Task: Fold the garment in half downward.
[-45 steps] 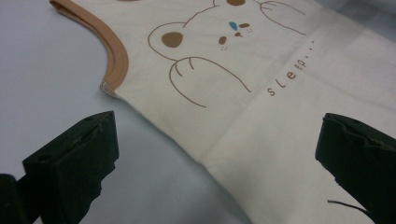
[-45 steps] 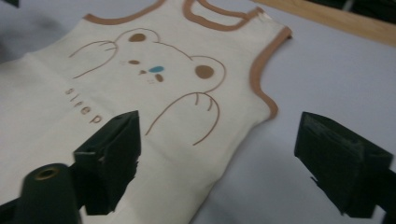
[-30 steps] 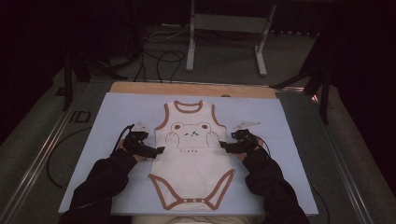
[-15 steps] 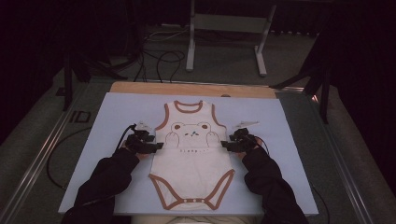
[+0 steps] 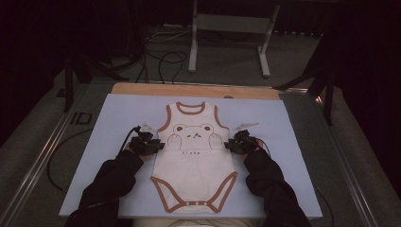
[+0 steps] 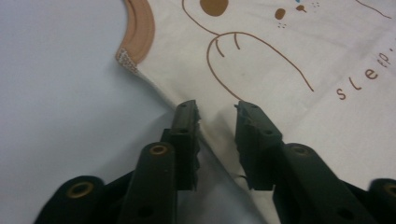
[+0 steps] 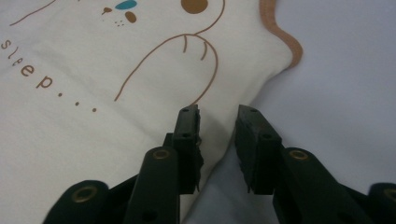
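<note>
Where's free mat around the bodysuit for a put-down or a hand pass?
Bare lilac mat lies left of the left gripper, right of the right gripper, and in a strip between the bodysuit neckline and the wooden board edge. Crowded: both side seams, where the jaws straddle fabric, and the near edge with the sleeves.

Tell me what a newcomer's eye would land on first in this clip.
A cream baby bodysuit with brown trim and a bear print lies flat at the middle of a pale blue mat. The left gripper and right gripper sit at its two side edges, level with the bear's paws; their jaws have just been closing, each with the fabric's edge between them and a gap left. Beyond the mat, a metal stand rises from the dark floor.
</note>
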Demonstrator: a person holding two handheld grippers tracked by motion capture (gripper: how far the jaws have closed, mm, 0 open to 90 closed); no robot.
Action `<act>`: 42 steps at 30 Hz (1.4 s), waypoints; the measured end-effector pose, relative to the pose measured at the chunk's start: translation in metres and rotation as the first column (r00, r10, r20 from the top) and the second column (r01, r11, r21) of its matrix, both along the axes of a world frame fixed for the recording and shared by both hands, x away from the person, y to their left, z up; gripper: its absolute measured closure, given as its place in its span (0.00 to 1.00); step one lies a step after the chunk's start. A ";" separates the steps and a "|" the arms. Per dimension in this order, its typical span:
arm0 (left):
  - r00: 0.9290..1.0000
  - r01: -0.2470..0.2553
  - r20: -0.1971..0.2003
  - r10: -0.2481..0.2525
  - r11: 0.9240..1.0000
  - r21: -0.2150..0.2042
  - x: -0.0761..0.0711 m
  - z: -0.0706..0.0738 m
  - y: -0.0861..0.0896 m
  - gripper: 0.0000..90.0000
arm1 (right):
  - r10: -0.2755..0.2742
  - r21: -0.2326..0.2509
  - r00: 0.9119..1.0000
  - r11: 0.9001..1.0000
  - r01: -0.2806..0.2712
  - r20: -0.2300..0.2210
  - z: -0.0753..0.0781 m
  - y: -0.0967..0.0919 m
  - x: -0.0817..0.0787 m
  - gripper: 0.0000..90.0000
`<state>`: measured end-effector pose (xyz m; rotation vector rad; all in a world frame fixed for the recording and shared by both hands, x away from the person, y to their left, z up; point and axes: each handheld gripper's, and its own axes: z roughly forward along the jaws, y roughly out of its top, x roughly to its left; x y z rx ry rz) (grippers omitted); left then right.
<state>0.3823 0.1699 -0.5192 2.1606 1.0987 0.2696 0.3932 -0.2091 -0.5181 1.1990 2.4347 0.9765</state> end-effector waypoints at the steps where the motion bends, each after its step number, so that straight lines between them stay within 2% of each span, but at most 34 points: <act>1: 1.000 -0.001 -0.001 0.001 1.000 -0.001 0.000 0.000 0.000 0.80 | 0.002 -0.001 1.000 1.000 -0.002 0.000 0.000 0.000 0.000 0.83; 8: 1.000 0.000 0.000 0.000 1.000 -0.002 0.001 0.000 -0.001 0.88 | 0.019 0.022 1.000 1.000 -0.019 -0.018 0.000 0.002 0.000 0.97; 10: 1.000 0.009 -0.008 -0.009 1.000 -0.015 0.001 0.000 -0.002 0.93 | 0.021 0.016 1.000 1.000 -0.020 -0.013 0.000 0.003 0.000 0.98; 12: 1.000 0.016 -0.005 -0.016 1.000 -0.009 0.001 0.000 -0.004 0.98 | 0.026 0.011 1.000 1.000 -0.026 -0.004 0.001 0.003 0.000 0.99; 19: 0.999 0.035 0.009 -0.035 0.999 0.004 0.001 0.001 -0.005 1.00 | 0.017 0.017 1.000 1.000 -0.017 0.016 0.004 0.003 -0.002 1.00; 21: 1.000 0.022 0.013 -0.021 0.999 -0.025 0.001 0.001 -0.005 1.00 | 0.013 0.028 1.000 1.000 -0.014 0.025 0.007 0.001 -0.002 1.00; 25: 0.999 0.021 0.031 -0.020 0.999 -0.031 0.000 0.006 -0.004 1.00 | -0.003 0.046 0.999 0.999 0.001 0.041 0.012 0.000 -0.003 1.00; 26: 0.999 0.020 0.040 -0.019 1.000 -0.019 -0.001 0.008 -0.004 1.00 | -0.002 0.052 0.999 0.999 -0.001 0.046 0.013 -0.001 -0.003 1.00; 30: 0.999 0.014 0.047 -0.013 1.000 -0.021 -0.002 0.013 -0.002 1.00 | -0.005 0.053 0.999 0.999 0.003 0.037 0.015 -0.001 -0.003 1.00; 34: 0.998 0.020 0.059 -0.018 1.000 -0.025 -0.004 0.017 -0.001 1.00 | -0.005 0.071 0.999 0.997 0.001 0.052 0.019 -0.003 -0.006 1.00; 42: 0.997 0.023 0.075 -0.019 0.998 -0.053 -0.008 0.024 0.003 1.00 | -0.003 0.084 0.996 0.996 -0.005 0.088 0.034 -0.003 -0.012 1.00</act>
